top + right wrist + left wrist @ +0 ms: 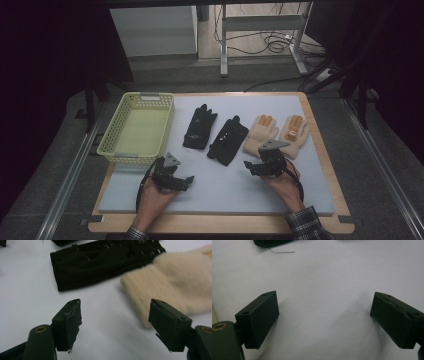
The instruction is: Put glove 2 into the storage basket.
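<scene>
Four gloves are laid in a row across the far half of a white pad (215,192) on the table. From left to right in the high view: black glove (199,127), second black glove (228,140), cream glove (261,134), second cream glove (295,130) w/ orange fingertips. All four are laid flat, fingers pointing away from the person. The two black ones are set just beside each other; the second black glove and the cream glove are touching or nearly so at the cuffs (cannot be told exactly).

A pale yellow basket (112,141) is set at the far-left corner of the pad, just left of the black glove. Nothing is seen in it.

Left gripper (176,182): held in the left hand near the front-left of the pad, below the basket's near corner. In the left gripper view its jaws are seen wide apart over bare pad; nothing is gripped. A black glove edge w/ a loose thread is seen at the top of that view, well apart from the jaws.

Right gripper (260,167): held in the right hand, near the cuffs of the second black glove and the cream glove. In the right gripper view its jaws are seen wide apart, nothing gripped. The cream glove's cuff (160,287) is just beyond the right-hand jaw, the black cuff (95,267) farther ahead to the left. Pad foam on both jaws looks frayed.
</scene>
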Available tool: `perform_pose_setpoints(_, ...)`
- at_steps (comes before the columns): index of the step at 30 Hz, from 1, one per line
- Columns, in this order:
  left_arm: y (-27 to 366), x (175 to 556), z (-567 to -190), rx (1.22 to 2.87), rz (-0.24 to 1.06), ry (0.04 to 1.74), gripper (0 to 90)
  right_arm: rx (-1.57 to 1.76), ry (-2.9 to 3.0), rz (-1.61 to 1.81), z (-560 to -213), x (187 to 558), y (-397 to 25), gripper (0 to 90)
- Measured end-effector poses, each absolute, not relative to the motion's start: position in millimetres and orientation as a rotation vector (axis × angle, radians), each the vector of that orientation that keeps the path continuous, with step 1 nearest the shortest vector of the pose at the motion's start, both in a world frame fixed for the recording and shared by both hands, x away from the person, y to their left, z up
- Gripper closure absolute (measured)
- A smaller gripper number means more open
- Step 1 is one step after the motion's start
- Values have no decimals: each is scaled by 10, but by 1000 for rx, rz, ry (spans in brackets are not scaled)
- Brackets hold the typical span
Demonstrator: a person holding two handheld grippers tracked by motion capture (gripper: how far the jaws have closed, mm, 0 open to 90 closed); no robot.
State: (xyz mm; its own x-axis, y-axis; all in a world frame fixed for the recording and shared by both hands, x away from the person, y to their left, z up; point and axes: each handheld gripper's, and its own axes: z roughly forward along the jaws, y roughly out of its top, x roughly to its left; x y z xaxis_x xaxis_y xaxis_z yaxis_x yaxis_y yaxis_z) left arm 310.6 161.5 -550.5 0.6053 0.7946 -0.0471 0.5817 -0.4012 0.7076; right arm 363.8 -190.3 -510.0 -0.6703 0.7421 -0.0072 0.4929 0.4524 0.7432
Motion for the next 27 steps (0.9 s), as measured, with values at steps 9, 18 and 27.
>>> perform_pose_setpoints(9,1616,3106,-5505,2130,390,1080,84,1002,2398,1056,-5010,3936,-1617,363)
perform_pose_setpoints(18,1616,3105,-5505,2130,390,1080,84,957,2414,998,-5004,4261,-1279,483)
perform_pose_setpoints(27,1615,3105,-5506,2128,389,1081,84,1079,2397,935,-5187,4620,-1038,290)
